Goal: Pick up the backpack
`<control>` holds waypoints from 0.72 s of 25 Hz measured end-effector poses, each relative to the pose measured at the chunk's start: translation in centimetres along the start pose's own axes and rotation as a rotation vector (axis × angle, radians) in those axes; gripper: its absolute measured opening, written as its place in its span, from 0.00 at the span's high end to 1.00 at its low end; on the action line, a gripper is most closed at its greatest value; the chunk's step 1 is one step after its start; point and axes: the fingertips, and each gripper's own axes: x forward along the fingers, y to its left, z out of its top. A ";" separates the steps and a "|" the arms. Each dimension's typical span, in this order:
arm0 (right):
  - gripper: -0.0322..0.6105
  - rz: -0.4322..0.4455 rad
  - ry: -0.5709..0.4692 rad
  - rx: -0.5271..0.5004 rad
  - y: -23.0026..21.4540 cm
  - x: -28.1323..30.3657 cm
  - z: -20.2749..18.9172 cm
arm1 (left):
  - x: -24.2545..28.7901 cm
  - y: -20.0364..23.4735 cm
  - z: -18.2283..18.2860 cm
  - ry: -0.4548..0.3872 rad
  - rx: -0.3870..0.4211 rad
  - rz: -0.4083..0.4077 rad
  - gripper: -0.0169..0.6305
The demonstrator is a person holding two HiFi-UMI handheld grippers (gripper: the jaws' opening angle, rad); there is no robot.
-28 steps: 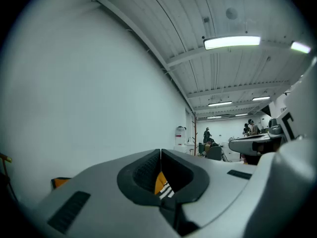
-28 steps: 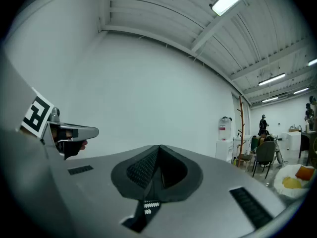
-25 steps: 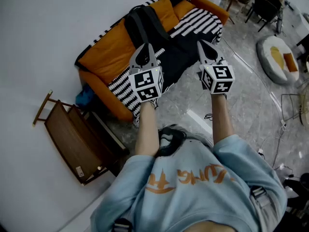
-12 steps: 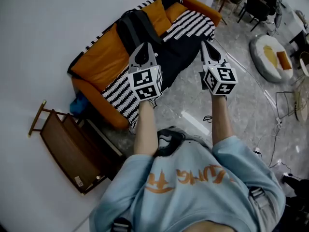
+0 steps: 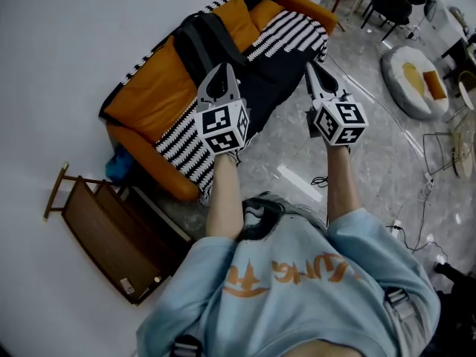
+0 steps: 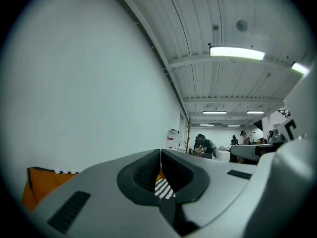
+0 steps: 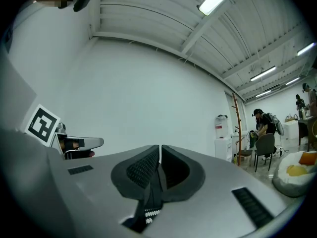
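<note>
Approach step: left gripper (image 5: 223, 71) and right gripper (image 5: 314, 69) both closed and empty, held level, well short of what looks like the black backpack (image 5: 212, 39) on the orange sofa (image 5: 149, 88); next, open jaws and close in on a strap.

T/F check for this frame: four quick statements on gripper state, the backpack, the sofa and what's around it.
1. The left gripper and the right gripper are both shut with nothing between the jaws. True.
2. The left gripper holds the backpack. False: the black backpack leans on the sofa against its orange back cushions, and neither gripper touches it.
3. A black-and-white striped cover lies over the sofa seat. True.
4. The wooden folding chair stands beside the round floor cushion. False: it stands by the wall at the sofa's near end, across the room from that cushion.
</note>
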 end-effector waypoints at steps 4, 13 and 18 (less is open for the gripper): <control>0.96 -0.030 0.003 0.031 0.0 0.2 -0.7 | -0.1 1.2 -0.9 0.017 0.000 0.007 0.94; 0.95 -0.062 0.050 0.028 -0.3 0.7 -2.1 | -0.1 4.3 -2.3 0.042 -0.042 0.042 0.94; 0.95 -0.031 0.049 -0.004 1.3 1.4 -1.7 | -0.4 5.5 -1.8 0.030 -0.047 0.057 0.94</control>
